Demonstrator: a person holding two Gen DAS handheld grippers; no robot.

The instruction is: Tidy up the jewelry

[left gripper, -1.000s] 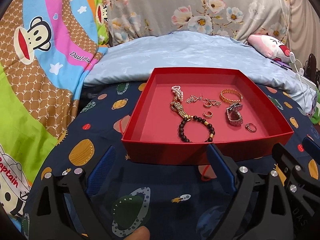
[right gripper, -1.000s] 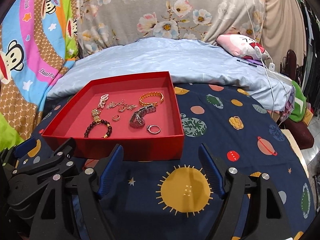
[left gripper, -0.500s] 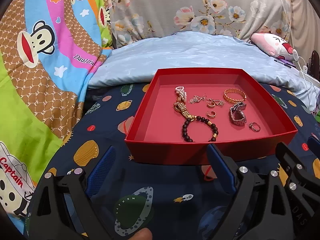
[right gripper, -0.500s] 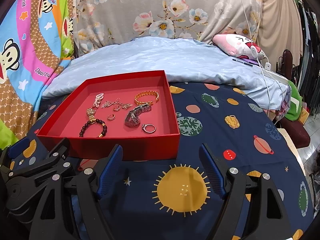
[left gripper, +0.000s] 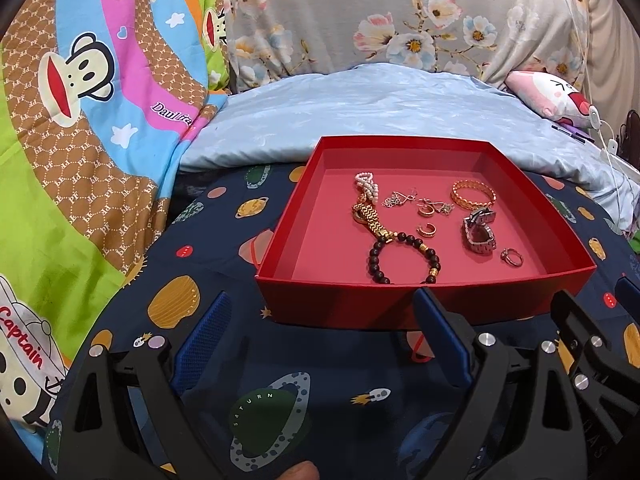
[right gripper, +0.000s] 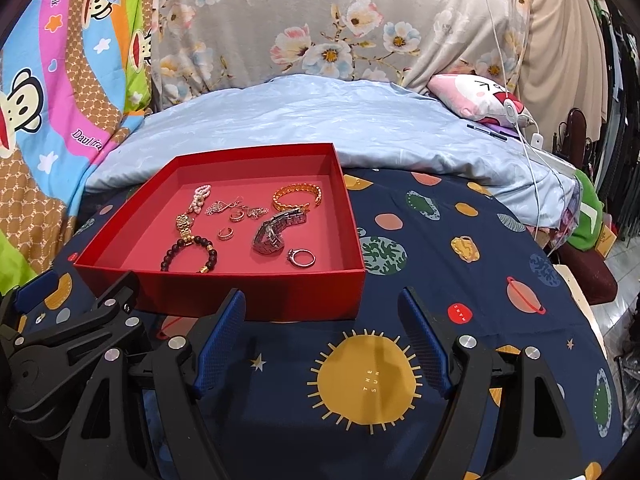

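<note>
The red tray's (left gripper: 420, 304) near wall hides the lower arc of the beaded bracelet (left gripper: 404, 258), and the small silver charms (left gripper: 400, 199) are too tiny to identify

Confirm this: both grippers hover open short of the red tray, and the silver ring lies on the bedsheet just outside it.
Wrong on the ring. The silver ring lies inside the red tray, near its front right corner, as the right wrist view shows. Both the left gripper and right gripper do hover with jaws open.

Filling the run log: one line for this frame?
phase: pre-grasp | left gripper: open, empty | right gripper: open, empty | both short of red tray | jewelry in tray: watch, ring, bead bracelet
</note>
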